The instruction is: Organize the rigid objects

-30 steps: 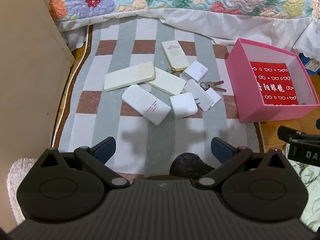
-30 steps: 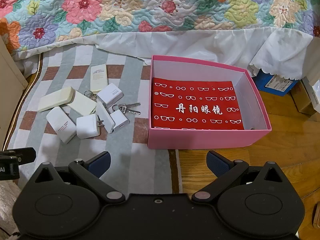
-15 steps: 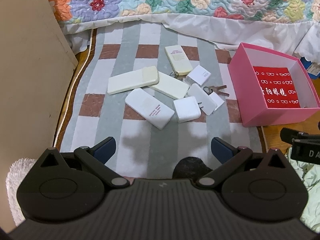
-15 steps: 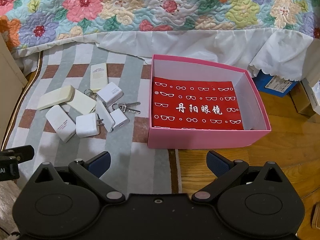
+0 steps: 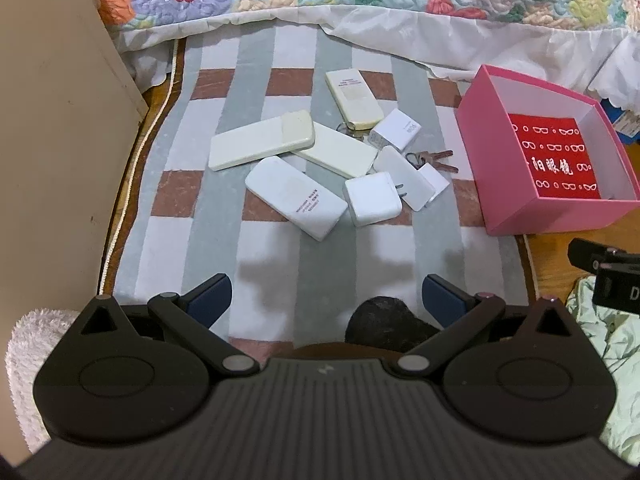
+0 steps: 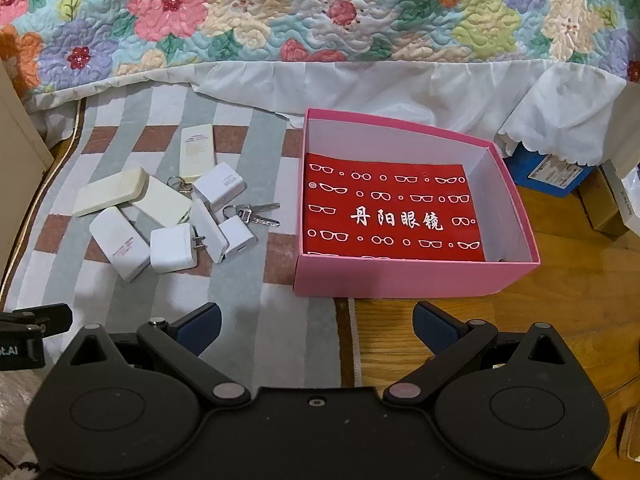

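Several white and cream power banks and chargers lie in a loose pile on the striped rug [image 5: 280, 280]: a white power bank [image 5: 296, 197], a cream one [image 5: 262, 140], a square charger [image 5: 373, 198] and keys [image 5: 434, 159]. The pile also shows in the right wrist view [image 6: 168, 216]. An open pink box [image 6: 404, 276] with a red lining stands to the pile's right and holds nothing else; it also shows in the left wrist view [image 5: 560, 216]. My left gripper [image 5: 326, 296] is open and empty, near the pile. My right gripper [image 6: 316, 322] is open and empty, in front of the box.
A bed with a floral quilt [image 6: 320, 12] and white skirt runs along the back. A beige cabinet side [image 5: 52, 120] stands at the left. Wood floor [image 6: 560, 300] lies right of the rug, with a blue box [image 6: 548, 170] under the bed skirt.
The left gripper has drawn back a little, so the pile sits slightly farther and lower in view. The right gripper has barely moved. Both stay open.
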Demonstrator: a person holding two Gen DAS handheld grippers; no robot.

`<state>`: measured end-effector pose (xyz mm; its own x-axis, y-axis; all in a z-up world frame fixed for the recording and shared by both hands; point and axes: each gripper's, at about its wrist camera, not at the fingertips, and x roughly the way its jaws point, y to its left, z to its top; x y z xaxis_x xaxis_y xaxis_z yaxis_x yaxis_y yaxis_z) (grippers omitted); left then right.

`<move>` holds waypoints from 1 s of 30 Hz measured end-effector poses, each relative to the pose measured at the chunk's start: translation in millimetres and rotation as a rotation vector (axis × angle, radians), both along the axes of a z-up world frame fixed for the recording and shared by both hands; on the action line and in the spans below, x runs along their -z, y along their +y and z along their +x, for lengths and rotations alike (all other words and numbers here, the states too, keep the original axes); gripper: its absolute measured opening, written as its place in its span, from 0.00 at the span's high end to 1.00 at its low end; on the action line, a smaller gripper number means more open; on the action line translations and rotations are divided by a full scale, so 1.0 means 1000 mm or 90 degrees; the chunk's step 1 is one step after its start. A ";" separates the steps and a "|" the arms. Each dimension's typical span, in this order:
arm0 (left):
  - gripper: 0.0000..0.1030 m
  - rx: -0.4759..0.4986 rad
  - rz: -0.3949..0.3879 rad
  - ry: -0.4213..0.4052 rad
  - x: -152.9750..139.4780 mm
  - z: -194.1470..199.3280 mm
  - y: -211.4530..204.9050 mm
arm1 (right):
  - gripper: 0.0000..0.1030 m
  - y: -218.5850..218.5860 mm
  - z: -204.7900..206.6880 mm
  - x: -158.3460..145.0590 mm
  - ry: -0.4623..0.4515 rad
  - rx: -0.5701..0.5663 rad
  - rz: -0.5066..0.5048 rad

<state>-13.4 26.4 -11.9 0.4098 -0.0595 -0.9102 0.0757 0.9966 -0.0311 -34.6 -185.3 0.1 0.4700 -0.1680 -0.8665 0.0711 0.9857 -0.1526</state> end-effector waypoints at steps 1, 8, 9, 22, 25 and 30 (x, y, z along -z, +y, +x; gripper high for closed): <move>0.00 0.000 -0.001 -0.002 -0.001 0.000 0.000 | 0.00 0.000 0.000 0.000 0.000 0.000 -0.001; 0.00 0.012 -0.014 -0.026 -0.010 -0.003 -0.001 | 0.00 0.001 0.001 0.001 0.002 -0.007 -0.010; 0.00 0.010 -0.020 -0.024 -0.011 -0.002 -0.001 | 0.00 0.001 0.001 0.001 0.003 -0.008 -0.009; 0.01 0.005 -0.117 0.009 -0.031 -0.006 0.017 | 0.00 0.003 -0.011 -0.014 -0.027 -0.089 0.083; 0.00 0.033 -0.116 -0.027 -0.054 -0.010 0.015 | 0.00 0.009 -0.019 -0.023 -0.071 -0.157 0.099; 0.00 0.026 -0.104 -0.052 -0.059 0.010 0.011 | 0.00 0.012 -0.019 -0.012 -0.173 -0.289 0.196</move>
<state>-3.9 37.8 47.2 0.4763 -0.2220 -0.8508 0.1255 0.9749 -0.1841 -53.1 -173.3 12.5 0.6467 0.3394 -0.6831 -0.3696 0.9228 0.1086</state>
